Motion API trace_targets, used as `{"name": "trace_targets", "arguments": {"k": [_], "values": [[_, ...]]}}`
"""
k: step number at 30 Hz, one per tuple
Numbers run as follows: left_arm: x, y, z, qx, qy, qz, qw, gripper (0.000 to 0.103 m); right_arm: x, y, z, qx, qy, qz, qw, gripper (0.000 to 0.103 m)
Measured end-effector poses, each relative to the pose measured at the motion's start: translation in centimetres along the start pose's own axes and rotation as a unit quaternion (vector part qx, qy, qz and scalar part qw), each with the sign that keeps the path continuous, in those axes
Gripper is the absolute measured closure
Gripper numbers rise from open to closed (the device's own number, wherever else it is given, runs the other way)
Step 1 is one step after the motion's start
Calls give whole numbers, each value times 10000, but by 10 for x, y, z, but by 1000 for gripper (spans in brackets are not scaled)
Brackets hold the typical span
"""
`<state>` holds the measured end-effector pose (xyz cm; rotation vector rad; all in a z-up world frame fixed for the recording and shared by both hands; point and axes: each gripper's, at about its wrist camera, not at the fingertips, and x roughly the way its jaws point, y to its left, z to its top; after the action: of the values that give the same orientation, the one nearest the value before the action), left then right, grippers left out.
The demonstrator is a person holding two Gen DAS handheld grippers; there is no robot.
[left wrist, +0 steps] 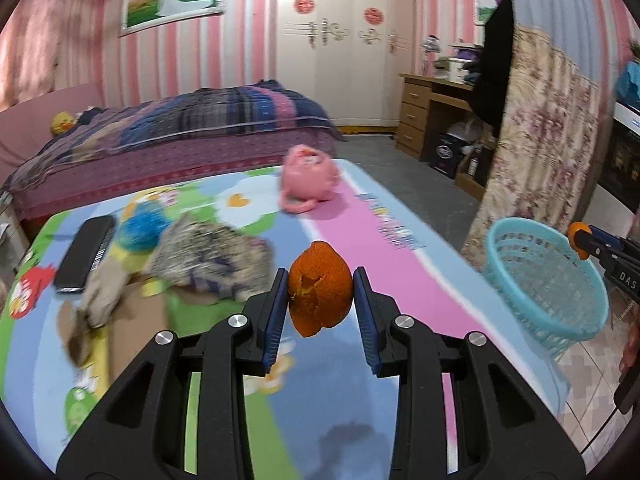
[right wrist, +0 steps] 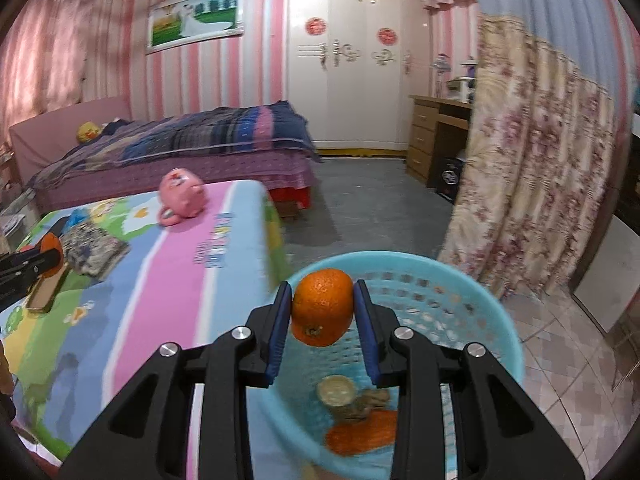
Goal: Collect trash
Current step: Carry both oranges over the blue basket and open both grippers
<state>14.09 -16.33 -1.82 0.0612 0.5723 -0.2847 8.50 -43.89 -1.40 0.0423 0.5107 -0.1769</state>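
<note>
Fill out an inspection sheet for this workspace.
Surface: table under a cartoon-print cover.
Job's things: orange peel in left gripper; another peel in right gripper, over the blue basket; basket already holds peel and scraps.
Clutter: phone, cloth, pink bag.
Grippers: left gripper shut on peel; right gripper shut on peel.
Cables: nothing seen.
Surroundings: bed, wardrobe, desk, curtain.

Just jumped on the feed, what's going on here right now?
Trash pickup off the cartoon-print table. The right hand-held gripper holds an orange peel above the blue basket, which already has a peel piece and other scraps in it. The left hand-held gripper grips another orange peel over the table, with the basket to its right.
</note>
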Motion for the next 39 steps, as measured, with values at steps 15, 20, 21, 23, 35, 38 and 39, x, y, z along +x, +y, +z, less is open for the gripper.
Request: {"name": "trace_targets", "arguments": {"k": [15, 20, 21, 23, 35, 38, 39], "values": [[49, -126, 21, 445, 100, -1275, 9908, 71, -3, -92, -24, 494, 129, -775, 9957, 71], [66, -163, 20, 649, 193, -1528, 9859, 71, 3, -106, -35, 617, 178, -844, 9944, 71], [69, -170, 18, 707, 207, -1553, 9851, 71, 5, -110, -37, 682, 186, -852, 9939, 71], [74, -182, 16, 812, 232, -1587, 9837, 71, 6, -115, -40, 765, 188, -857, 9932, 71], [92, -213, 24, 1051, 261, -1571, 9816, 42, 15, -111, -34, 752, 103, -798, 9939, 71], [87, -207, 25, 1091, 88, -1380, 9844, 27, 16, -109, -34, 697, 104, -796, 9943, 71], [86, -204, 26, 1095, 60, -1317, 9852, 27, 16, -109, -34, 691, 111, -797, 9944, 71]]}}
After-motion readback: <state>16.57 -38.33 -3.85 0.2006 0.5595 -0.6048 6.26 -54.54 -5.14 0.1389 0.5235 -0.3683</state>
